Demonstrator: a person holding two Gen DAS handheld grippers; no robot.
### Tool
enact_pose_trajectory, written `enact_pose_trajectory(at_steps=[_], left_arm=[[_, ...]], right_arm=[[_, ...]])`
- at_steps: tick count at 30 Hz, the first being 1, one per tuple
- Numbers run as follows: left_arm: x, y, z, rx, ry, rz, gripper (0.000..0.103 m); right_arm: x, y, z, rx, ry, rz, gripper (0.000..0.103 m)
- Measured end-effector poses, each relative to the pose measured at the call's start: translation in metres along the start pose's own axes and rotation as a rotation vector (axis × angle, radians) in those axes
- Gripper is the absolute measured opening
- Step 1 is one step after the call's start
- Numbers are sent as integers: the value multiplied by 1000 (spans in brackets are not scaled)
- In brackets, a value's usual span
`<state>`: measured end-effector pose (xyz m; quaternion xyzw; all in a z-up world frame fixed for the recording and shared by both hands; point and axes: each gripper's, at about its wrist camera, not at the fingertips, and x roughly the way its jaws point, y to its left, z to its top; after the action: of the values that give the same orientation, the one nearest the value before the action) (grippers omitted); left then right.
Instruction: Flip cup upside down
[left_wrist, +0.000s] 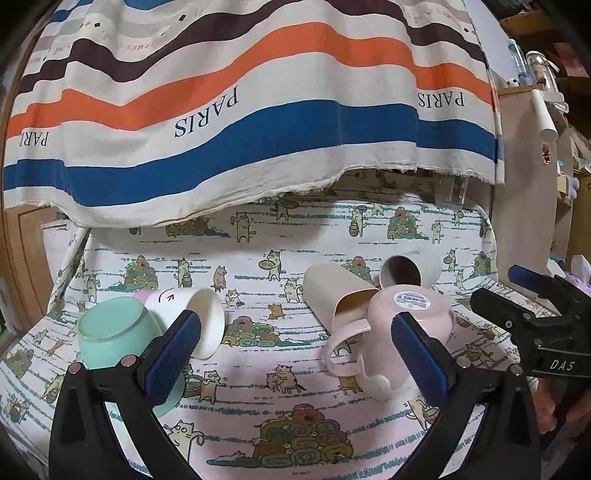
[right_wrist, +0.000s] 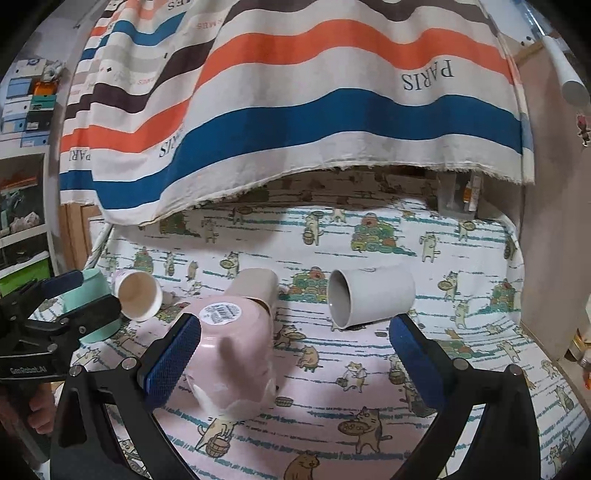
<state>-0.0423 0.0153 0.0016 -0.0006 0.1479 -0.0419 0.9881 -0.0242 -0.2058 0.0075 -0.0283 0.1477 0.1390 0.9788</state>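
Pink mug (right_wrist: 232, 354) nearest, already base-up on counter (right_wrist: 461, 373), beige cup (right_wrist: 258, 286) touching behind. Both tools wide, empty: left tool (left_wrist: 295, 354), right tool (right_wrist: 295, 354). Risk: bumping mug topples the neighbours.

Two low fisheye views across one tabletop

Each camera looks forward between its own blue-padded fingers toward the striped hanging cloth (left_wrist: 258, 110). The left view sits left, the right view right; both closely share the upside-down pink ceramic mug (left_wrist: 406, 314) (right_wrist: 236, 343).
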Motion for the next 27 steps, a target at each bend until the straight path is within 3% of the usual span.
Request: enact_pose_trajectory(at_steps=[27], left_arm=[[0, 2, 0, -4, 2, 26, 103]], right_arm=[[0, 1, 0, -5, 1, -2, 103]])
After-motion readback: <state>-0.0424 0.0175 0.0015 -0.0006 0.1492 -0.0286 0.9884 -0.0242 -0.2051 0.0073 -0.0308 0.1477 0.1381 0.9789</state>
